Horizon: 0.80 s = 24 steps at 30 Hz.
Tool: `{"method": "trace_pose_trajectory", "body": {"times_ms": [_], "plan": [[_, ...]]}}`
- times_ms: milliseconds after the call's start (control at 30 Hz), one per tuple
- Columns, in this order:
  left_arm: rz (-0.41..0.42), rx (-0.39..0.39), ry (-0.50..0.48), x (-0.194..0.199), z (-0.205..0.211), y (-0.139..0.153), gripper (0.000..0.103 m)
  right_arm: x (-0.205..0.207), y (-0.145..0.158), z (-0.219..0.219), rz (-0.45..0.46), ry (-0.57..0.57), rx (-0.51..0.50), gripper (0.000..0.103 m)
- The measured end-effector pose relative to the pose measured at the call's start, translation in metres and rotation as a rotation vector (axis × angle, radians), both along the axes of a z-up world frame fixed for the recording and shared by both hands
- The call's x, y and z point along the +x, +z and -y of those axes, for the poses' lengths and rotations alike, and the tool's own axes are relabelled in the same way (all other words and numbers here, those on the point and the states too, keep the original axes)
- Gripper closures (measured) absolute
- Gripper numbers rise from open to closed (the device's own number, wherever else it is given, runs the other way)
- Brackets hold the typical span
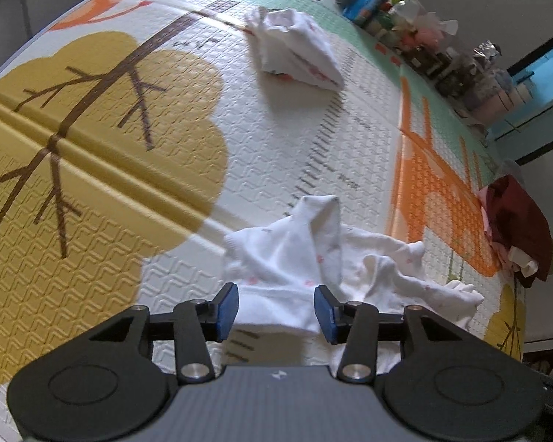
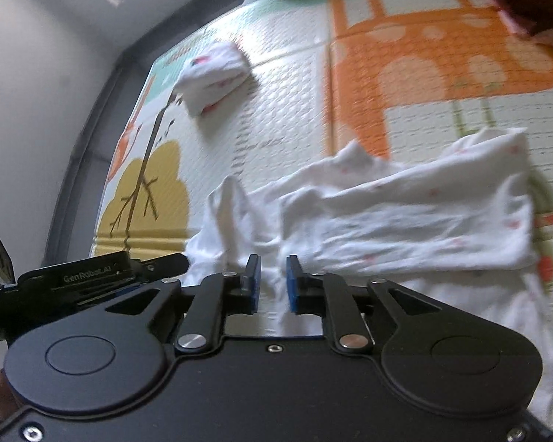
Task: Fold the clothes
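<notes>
I am holding my left claw [image 1: 275,307] and right claw [image 2: 272,283] open over the crumpled white dotted cotton garment [image 2: 405,217], which is lying on the patterned foam mat [image 1: 129,184]. I am judging that the next move is needing a firm pinch on its near edge.

A white garment [image 1: 306,258] with small pink marks is lying crumpled on the mat at lower centre of the left wrist view, one fold standing up in a peak. In the right wrist view it [image 2: 405,213] is spreading across centre right. A folded white bundle [image 1: 295,48] is sitting at upper centre. A dark red garment [image 1: 516,228] is lying heaped at the right edge.
</notes>
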<state>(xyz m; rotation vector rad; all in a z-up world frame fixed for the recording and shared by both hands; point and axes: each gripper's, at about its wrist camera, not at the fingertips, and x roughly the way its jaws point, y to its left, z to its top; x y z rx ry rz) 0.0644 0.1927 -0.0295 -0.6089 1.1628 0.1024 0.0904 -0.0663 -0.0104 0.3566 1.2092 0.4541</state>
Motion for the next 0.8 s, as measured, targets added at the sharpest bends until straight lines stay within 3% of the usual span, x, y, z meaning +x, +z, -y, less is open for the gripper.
{"method": "trace_pose_trajectory", "body": {"times_ms": [267,567,667,733,800], "plan": [[-0.03,-0.044,0.03,-0.006,-0.017,-0.014,0.051,0.008,-0.023,-0.045,-0.068,0.05,0.022,0.084],[-0.053,-0.118,0.056,-0.006,-0.025,-0.031,0.05,0.016,-0.044,-0.065,-0.133,0.045,0.025,0.081],[-0.051,-0.127,0.057,-0.005,-0.024,-0.034,0.059,0.017,-0.049,-0.068,-0.147,0.045,0.03,0.081],[-0.05,-0.13,0.051,-0.004,-0.023,-0.035,0.078,0.017,-0.051,-0.071,-0.149,0.045,0.03,0.085],[-0.05,-0.129,0.048,-0.003,-0.021,-0.036,0.086,0.017,-0.051,-0.072,-0.149,0.053,0.035,0.089]]}}
